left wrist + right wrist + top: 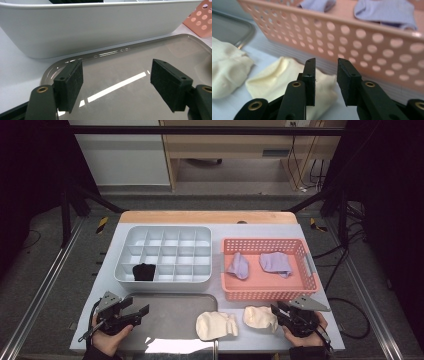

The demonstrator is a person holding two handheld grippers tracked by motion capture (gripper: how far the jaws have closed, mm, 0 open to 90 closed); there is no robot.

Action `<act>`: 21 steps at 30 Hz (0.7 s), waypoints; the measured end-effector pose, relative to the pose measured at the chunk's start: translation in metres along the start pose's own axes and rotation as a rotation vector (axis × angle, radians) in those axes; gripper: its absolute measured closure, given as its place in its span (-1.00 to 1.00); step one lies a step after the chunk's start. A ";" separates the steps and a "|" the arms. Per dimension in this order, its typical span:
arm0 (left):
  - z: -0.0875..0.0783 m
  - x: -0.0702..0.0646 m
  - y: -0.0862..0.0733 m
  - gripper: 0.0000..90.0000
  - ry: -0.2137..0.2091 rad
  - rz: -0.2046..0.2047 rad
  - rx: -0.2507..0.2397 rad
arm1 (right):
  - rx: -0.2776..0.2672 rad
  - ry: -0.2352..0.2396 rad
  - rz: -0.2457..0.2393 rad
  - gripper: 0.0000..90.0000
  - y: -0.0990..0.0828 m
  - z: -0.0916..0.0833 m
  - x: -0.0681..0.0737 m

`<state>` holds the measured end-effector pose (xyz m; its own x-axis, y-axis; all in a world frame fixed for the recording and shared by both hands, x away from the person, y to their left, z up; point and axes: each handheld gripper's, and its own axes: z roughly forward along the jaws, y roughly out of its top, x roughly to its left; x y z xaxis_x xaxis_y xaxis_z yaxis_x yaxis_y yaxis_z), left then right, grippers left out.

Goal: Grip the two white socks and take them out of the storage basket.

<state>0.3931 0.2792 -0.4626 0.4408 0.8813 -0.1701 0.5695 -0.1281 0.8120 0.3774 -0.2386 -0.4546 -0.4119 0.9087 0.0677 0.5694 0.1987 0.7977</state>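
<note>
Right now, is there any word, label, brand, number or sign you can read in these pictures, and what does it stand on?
None: no readable text on the grey divider box, pink basket, tray or socks.
Yellow-black tape on the floor bears stripes, no words.

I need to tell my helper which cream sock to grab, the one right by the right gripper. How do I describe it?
Start at the pink basket; on the table before its near wall lie two cream socks. Take the right cream sock, just off the right gripper. The left cream sock lies by the grey tray.
</note>
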 end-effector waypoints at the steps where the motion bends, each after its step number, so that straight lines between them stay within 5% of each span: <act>1: 0.000 0.000 0.000 -0.43 -0.001 0.001 0.001 | 0.015 0.000 0.005 0.52 -0.002 0.001 -0.001; 8: 0.001 -0.002 0.000 -0.43 -0.003 0.005 0.007 | 0.144 0.008 0.009 0.64 -0.011 0.022 -0.001; 12: 0.002 -0.002 0.000 -0.43 -0.001 0.007 0.009 | 0.145 0.014 0.008 0.89 -0.009 0.021 -0.001; 21: 0.002 -0.002 0.000 -0.43 -0.005 0.003 0.011 | 0.099 -0.049 -0.056 0.86 0.004 0.019 -0.004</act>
<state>0.3936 0.2764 -0.4632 0.4458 0.8788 -0.1700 0.5757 -0.1361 0.8062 0.3953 -0.2345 -0.4629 -0.4114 0.9114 -0.0065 0.6149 0.2828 0.7361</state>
